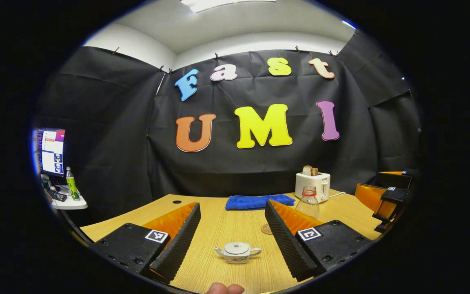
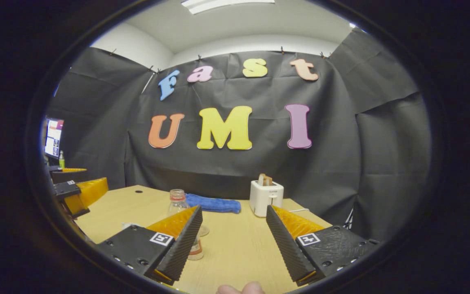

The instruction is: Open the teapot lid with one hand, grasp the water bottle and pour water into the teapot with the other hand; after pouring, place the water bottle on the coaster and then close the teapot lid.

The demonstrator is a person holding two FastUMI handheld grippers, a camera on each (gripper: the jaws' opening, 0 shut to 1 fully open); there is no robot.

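A small white teapot point(image 1: 237, 252) with its lid on stands on the wooden table point(image 1: 218, 228), low between the spread fingers of my left gripper point(image 1: 232, 206), which is open and holds nothing. A clear, uncapped water bottle point(image 1: 308, 202) stands behind that gripper's right finger, and a round coaster point(image 1: 266, 228) peeks out beside it. In the right gripper view the bottle point(image 2: 177, 202) stands partly behind the left finger of my right gripper point(image 2: 233, 208), which is open and not touching it.
A white toaster point(image 1: 312, 185) with bread and a folded blue towel point(image 1: 253, 201) sit at the table's back edge. A monitor point(image 1: 51, 151) and a green bottle point(image 1: 72, 183) stand on a side shelf at the left. A thumb point(image 1: 225, 289) shows at the bottom.
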